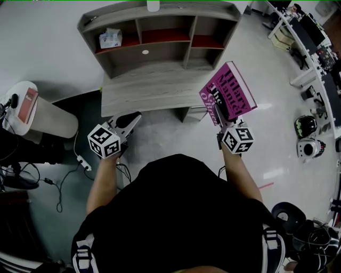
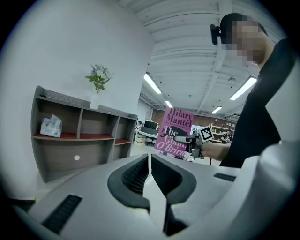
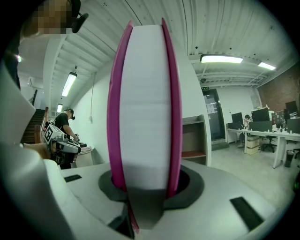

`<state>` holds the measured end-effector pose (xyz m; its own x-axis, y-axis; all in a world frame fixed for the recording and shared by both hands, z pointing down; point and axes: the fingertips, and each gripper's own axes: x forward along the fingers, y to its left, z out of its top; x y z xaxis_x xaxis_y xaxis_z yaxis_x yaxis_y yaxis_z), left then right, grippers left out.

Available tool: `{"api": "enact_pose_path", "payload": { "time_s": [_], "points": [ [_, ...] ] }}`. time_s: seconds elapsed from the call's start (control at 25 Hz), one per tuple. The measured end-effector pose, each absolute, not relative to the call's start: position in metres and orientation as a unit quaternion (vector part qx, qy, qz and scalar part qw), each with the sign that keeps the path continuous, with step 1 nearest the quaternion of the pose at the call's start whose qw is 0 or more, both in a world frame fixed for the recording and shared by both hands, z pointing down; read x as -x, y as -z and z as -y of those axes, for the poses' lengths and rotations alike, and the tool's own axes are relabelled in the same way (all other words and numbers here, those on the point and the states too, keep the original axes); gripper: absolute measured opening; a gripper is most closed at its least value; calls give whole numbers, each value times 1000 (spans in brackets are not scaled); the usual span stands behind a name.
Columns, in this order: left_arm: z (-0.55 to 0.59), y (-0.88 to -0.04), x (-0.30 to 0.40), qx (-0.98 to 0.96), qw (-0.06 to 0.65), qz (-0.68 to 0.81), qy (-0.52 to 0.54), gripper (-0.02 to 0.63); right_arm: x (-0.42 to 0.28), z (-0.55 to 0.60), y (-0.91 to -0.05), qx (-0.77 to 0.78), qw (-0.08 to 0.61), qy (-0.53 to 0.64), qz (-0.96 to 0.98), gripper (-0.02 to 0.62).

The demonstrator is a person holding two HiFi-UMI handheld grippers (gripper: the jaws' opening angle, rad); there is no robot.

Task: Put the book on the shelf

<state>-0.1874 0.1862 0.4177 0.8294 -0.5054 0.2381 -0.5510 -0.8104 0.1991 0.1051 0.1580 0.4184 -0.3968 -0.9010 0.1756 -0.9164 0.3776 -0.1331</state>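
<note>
Magenta-covered book (image 1: pixel 228 91) stands upright in the right gripper (image 1: pixel 220 123), whose jaws are clamped across its bottom edge, covers squeezed onto the white page block. It is held in the air, short of the grey wood-grain shelf (image 1: pixel 197 9). The left gripper (image 1: pixel 129 122) is idle, its jaws pressed together on nothing. The book looks thick and fairly stiff, possibly a paperback; its smooth cover may slip, so a deep grip seems wise.

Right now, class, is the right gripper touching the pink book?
Touching. The right gripper view shows the right gripper with its jaws pressed against both pink covers of the book, which stands upright between them.
</note>
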Motion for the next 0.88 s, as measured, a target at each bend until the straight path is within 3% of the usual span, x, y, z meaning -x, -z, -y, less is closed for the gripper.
{"api": "enact_pose_path", "payload": {
  "time_s": [0.88],
  "points": [
    [-161,-418,196,-945,135,284,-90,34,-113,-121,-417,-559,50,-92,823,149]
  ]
}}
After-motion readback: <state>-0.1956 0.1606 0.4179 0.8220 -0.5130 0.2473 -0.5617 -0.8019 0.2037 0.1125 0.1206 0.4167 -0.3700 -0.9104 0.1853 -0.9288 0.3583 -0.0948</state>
